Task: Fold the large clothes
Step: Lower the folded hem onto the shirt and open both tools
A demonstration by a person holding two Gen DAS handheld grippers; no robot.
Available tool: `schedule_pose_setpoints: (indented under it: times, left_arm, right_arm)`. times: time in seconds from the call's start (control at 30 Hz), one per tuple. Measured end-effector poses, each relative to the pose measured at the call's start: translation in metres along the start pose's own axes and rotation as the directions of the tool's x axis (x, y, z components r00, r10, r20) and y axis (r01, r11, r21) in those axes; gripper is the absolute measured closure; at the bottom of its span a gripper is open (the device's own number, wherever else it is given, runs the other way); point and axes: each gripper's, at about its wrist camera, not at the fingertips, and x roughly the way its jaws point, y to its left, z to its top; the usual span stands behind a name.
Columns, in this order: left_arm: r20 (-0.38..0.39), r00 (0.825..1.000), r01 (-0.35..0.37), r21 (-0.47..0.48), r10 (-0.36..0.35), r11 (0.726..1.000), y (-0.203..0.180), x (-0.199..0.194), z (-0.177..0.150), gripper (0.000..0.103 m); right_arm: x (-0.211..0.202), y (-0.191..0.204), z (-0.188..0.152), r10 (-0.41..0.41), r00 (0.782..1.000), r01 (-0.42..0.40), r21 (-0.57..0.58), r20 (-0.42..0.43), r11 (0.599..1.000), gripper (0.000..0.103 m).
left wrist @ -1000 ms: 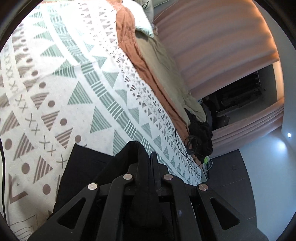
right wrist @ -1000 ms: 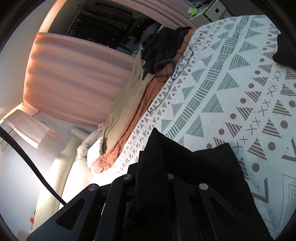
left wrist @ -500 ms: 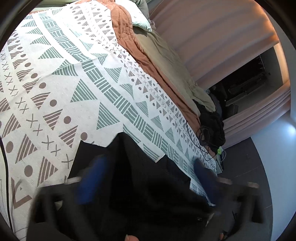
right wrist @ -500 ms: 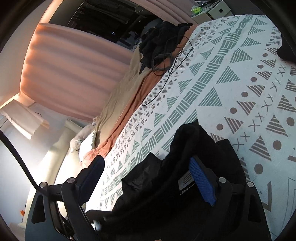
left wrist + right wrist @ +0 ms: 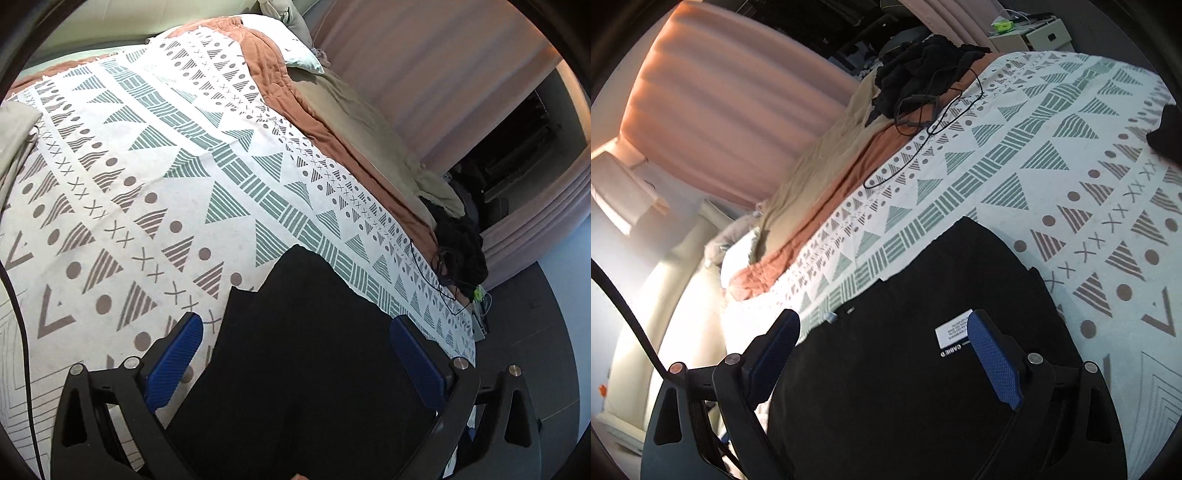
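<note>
A black garment lies flat on the patterned bedspread at the near edge of the bed. My left gripper stands wide open above it, its blue pads apart from the cloth. In the right wrist view the same black garment shows a white label near its edge. My right gripper is open too, with the cloth lying loose under and between its blue pads.
A rust-brown quilt and beige sheet run along the bed's far side. A black pile with a thin cable sits at the bed's corner, near a white nightstand. Another dark item lies at the right edge. Pink curtains hang behind.
Both grippers were shut on pinched folds of the black garment; both have opened and let it go. The cloth now lies flat on the bedspread, and both cameras have drawn back slightly.
</note>
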Motion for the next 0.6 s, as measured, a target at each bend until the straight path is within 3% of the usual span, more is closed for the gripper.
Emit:
schedule_pose_setpoints:
  times: [0.17,0.33,0.4,0.6]
  left_arm:
    - [-0.004,1.0,-0.013,0.021,0.013,1.0,0.013,-0.021,-0.002,0.003]
    - [-0.043,0.999,-0.012,0.025,0.013,1.0,0.029,-0.026,-0.005,0.023]
    - [-0.066,0.998,-0.012,0.026,0.014,1.0,0.035,-0.026,-0.008,0.028]
    - [-0.106,0.994,0.018,0.029,-0.015,0.999,0.042,-0.034,-0.023,0.032]
  right_arm:
    - [-0.019,0.0,-0.006,-0.041,0.999,0.041,0.013,-0.018,0.999,0.011]
    - [-0.042,-0.01,-0.007,-0.037,0.999,0.038,0.055,-0.016,0.998,0.012]
    - [-0.054,-0.015,-0.007,-0.071,0.997,0.071,0.047,-0.001,0.996,0.013]
    - [-0.079,-0.031,-0.015,-0.138,0.99,0.138,0.061,-0.01,0.989,0.033]
